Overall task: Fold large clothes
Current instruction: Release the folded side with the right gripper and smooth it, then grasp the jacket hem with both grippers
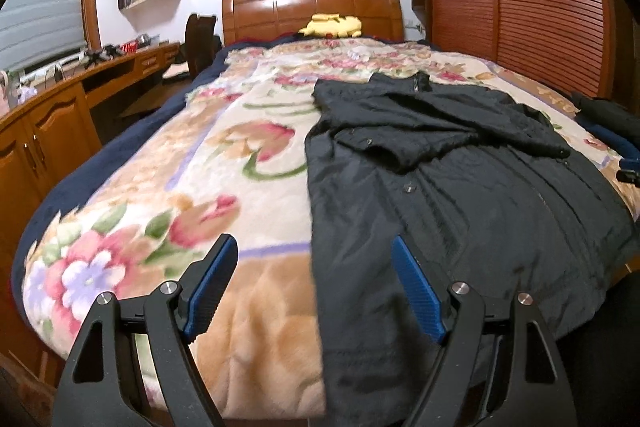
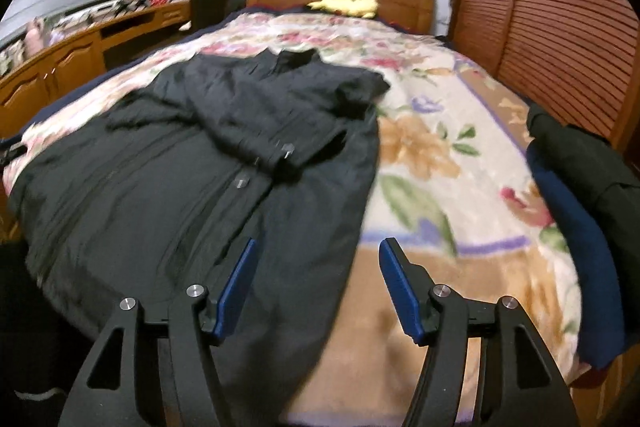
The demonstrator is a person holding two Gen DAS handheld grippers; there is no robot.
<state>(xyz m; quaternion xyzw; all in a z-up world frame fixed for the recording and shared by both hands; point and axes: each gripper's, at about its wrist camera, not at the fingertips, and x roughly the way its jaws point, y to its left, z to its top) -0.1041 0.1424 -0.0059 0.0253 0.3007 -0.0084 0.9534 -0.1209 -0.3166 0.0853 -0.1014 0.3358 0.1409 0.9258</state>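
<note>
A large black coat (image 1: 460,187) lies spread on the flowered blanket (image 1: 160,187), collar toward the headboard, both sleeves folded across its chest. My left gripper (image 1: 314,251) hovers open over the coat's left hem edge, nothing between its blue pads. In the right wrist view the same coat (image 2: 160,187) fills the left half of the bed. My right gripper (image 2: 318,255) stands open above the coat's right hem edge, apart from the cloth, on the flowered blanket (image 2: 460,167) side.
A wooden headboard (image 1: 312,11) with a yellow plush toy (image 1: 334,25) is at the far end. A wooden desk with cabinets (image 1: 52,123) runs along the left. Slatted wardrobe doors (image 2: 560,27) stand right. Folded dark blue and black clothes (image 2: 572,195) sit on the bed's right edge.
</note>
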